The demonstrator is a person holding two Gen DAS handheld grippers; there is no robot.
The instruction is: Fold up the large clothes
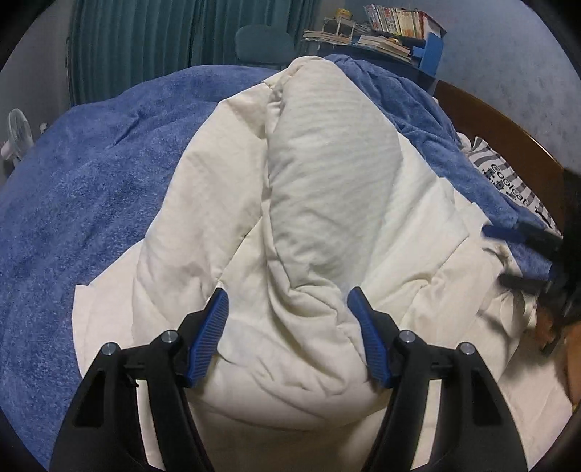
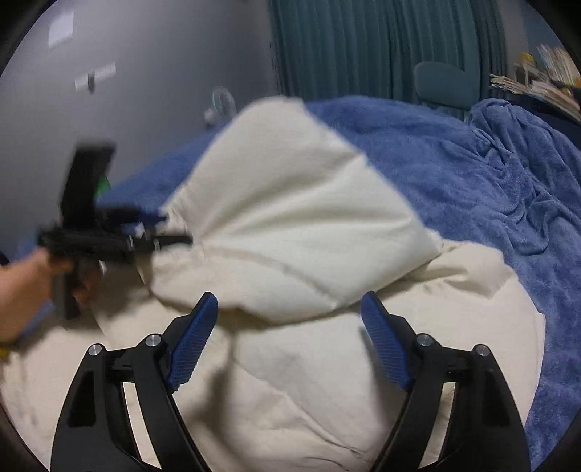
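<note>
Teal curtains (image 1: 145, 47) are hanging at the back of the bedroom, a chair (image 1: 263, 45) is standing before them, and a blue blanket (image 1: 90, 174) is covering the bed where the action is happening. Spread over that blanket is lying the big cream quilted garment (image 1: 308, 218), bunched into a tall ridge running away from the left tongs (image 1: 287, 308). Those left tongs are standing apart, straddling the near end of the ridge, pads beside the cloth but not pinching it as far as the left wrist view is showing. From the right wrist view a raised flap of the same cream cloth is ending right at the left tongs' tips, but that stretch is too blurred to settle whether they are gripping. The right tongs (image 2: 290, 316) are gaping wide over the near heap, holding nothing. The risk from here, I'd judge: with neither side clamped, that puffy flap is likely to slump back and spoil the fold, and slick padded fabric may be sliding out if only a thin layer gets pinched. Dragging could also be rucking up the blanket underneath. As for containers, a blue box shelf (image 1: 432, 51) beyond the bed is carrying stacked books and papers (image 1: 392, 21); nothing else is holding anything.
</note>
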